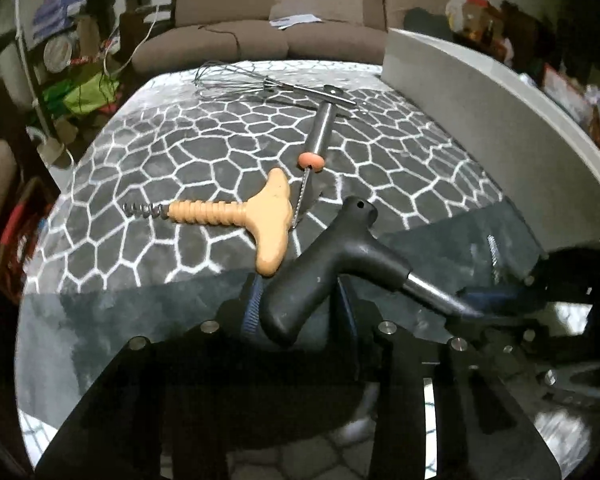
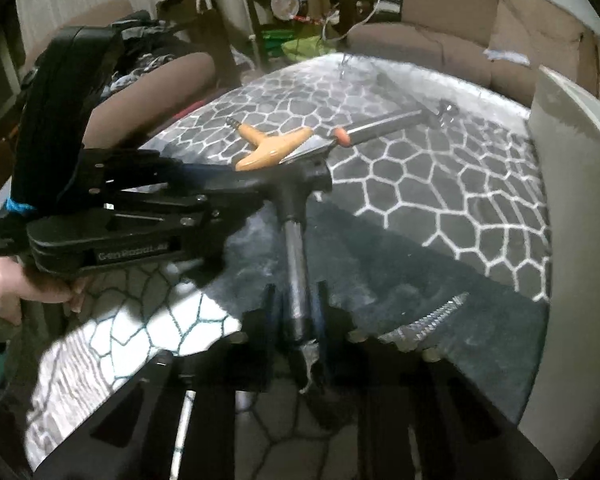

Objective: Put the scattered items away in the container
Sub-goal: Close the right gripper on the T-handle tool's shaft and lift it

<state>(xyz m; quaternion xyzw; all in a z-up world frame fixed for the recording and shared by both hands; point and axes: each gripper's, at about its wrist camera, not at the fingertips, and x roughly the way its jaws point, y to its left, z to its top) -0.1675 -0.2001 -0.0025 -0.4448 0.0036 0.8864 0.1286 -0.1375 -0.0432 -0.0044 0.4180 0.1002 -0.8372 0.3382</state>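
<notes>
Left wrist view: we see left gripper [image 1: 296,300] clamped on black corkscrew [image 1: 324,276] handle; right gripper [image 2: 296,312] clamped on its metal shaft, above table [image 1: 204,136], container [image 1: 500,128] just right.

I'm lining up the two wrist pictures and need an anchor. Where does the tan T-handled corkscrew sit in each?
Left wrist view: tan corkscrew lies left of centre on the patterned cloth, screw end pointing left.
Right wrist view: it lies in the upper middle, beyond the black T-handle.
Shared landmark: the orange-collared metal tool just right of it.
</notes>
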